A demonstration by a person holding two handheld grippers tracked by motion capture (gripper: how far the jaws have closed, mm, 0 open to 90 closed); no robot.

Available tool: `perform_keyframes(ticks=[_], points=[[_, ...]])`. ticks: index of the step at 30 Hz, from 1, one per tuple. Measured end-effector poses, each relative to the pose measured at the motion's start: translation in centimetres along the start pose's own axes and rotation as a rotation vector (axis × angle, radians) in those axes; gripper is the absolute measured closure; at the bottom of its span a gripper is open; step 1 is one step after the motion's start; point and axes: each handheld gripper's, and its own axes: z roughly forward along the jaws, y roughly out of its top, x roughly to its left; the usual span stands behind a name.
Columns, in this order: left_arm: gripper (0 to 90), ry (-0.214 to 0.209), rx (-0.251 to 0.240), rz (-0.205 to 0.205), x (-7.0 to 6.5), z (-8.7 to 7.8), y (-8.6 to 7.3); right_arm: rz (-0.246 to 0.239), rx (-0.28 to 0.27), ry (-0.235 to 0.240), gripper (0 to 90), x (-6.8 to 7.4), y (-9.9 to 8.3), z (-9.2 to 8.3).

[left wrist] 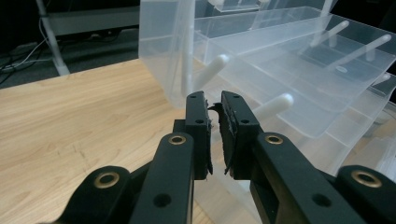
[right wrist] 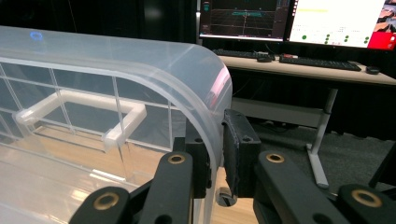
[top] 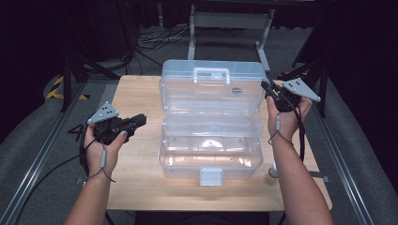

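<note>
Right tongs (right wrist: pixel 215 154) raised, clamping open clear box's lid (right wrist: pixel 205 93) edge, left tongs (left wrist: pixel 213 135) nearly closed, empty, low over tabletop (top: pixel 141 187)

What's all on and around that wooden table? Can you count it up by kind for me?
Clear plastic box, lid open: 1
Hand-held grippers: 2, left gripper and right gripper
Wooden table: 1
Total: 4
</note>
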Motion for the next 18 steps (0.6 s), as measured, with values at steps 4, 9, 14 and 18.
perform_keyframes(ticks=[4,9,14,18], points=[[81.8,0.023,-0.001,-0.011,0.3,-0.5,-0.3,-0.003,-0.007,-0.002,81.9,-0.2,-0.1,0.6],[81.4,0.044,0.01,-0.021,0.8,-0.7,-0.9,0.001,0.003,0.011,82.1,-0.6,0.1,1.3],[80.4,0.061,0.027,-0.04,1.3,-0.6,-1.6,0.005,0.024,0.014,82.5,-0.9,0.2,2.1],[78.0,0.086,0.041,-0.038,1.7,-0.7,-2.1,0.015,0.032,0.018,82.7,-1.2,0.3,2.8]])
